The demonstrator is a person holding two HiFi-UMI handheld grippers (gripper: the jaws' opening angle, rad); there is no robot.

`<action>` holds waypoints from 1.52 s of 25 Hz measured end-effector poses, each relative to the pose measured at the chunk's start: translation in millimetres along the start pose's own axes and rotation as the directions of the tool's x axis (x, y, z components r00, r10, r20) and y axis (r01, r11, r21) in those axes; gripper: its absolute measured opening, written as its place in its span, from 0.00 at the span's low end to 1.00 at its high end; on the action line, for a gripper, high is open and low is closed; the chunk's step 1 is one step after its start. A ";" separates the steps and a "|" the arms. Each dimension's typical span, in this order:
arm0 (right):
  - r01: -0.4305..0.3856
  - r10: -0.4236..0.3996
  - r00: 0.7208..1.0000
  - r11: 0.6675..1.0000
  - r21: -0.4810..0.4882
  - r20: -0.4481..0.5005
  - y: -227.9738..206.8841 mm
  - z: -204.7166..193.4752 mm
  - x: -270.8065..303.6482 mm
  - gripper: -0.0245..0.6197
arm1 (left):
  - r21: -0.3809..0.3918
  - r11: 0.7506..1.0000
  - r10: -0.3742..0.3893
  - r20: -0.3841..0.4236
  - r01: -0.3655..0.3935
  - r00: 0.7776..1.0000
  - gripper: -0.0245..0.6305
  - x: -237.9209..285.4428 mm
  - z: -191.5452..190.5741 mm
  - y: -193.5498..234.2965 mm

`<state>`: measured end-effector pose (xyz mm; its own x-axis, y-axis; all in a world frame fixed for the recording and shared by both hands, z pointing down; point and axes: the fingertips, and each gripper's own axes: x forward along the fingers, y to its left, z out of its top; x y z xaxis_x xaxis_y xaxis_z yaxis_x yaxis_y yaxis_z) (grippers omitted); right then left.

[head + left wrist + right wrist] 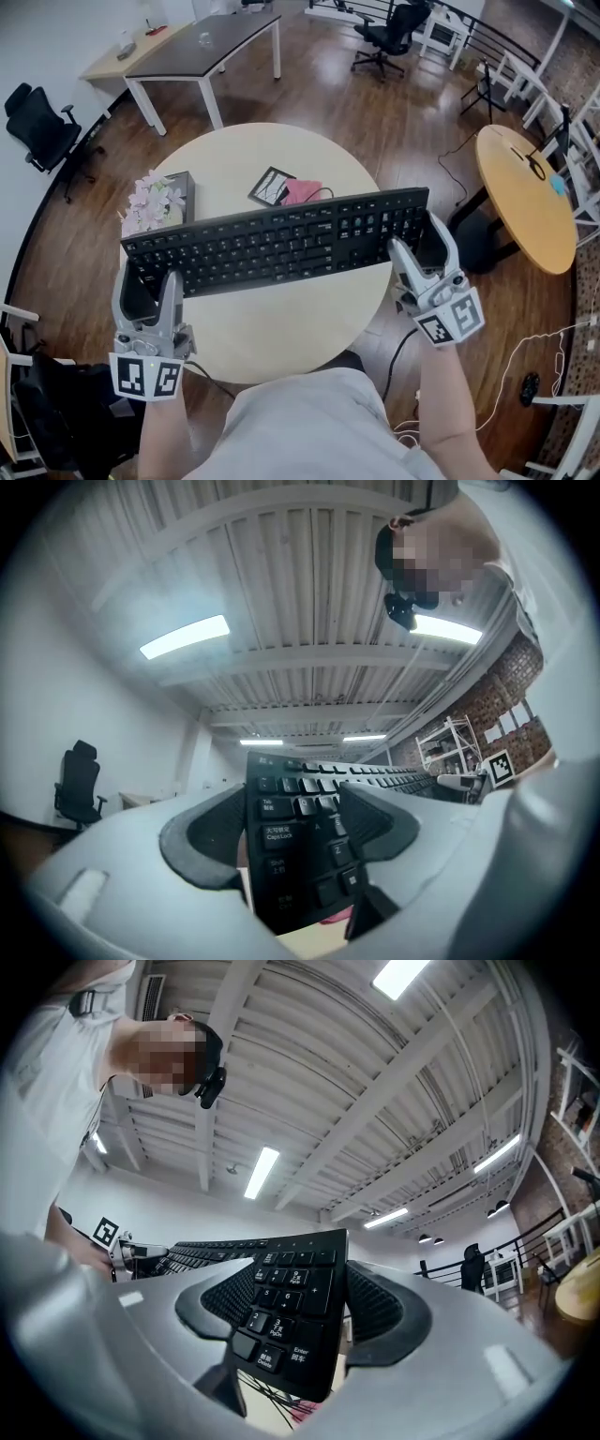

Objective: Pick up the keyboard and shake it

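Observation:
A black full-size keyboard hangs level above the round table, held at both ends. My left gripper is shut on its left end, my right gripper on its number-pad end. In the left gripper view the keyboard stands edge-on between the grey pads, at the Caps Lock side, with the left gripper clamping it. The right gripper view shows the right gripper clamping the keyboard at the Enter and Delete keys. Its cable drops off the table's right edge.
Under the keyboard is the cream round table. On its far side lie a box with pale flowers, a pink item and a dark card. A yellow round table stands to the right; a desk and office chairs stand beyond.

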<state>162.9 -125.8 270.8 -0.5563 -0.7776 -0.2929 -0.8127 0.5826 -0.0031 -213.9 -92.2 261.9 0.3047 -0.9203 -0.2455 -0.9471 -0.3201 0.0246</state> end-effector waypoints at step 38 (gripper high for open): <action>0.185 0.103 0.661 0.938 0.295 -0.743 3.6 -344.8 -147.4 0.49 | -0.221 0.958 -0.065 -0.789 -0.184 0.610 0.52 -134.6 -378.0 -32.2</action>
<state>182.3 -90.6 643.7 -0.5804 -0.6294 0.5167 -0.8138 0.4722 -0.3389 -186.1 -43.1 660.5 0.3276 -0.7186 0.6135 -0.9407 -0.1873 0.2829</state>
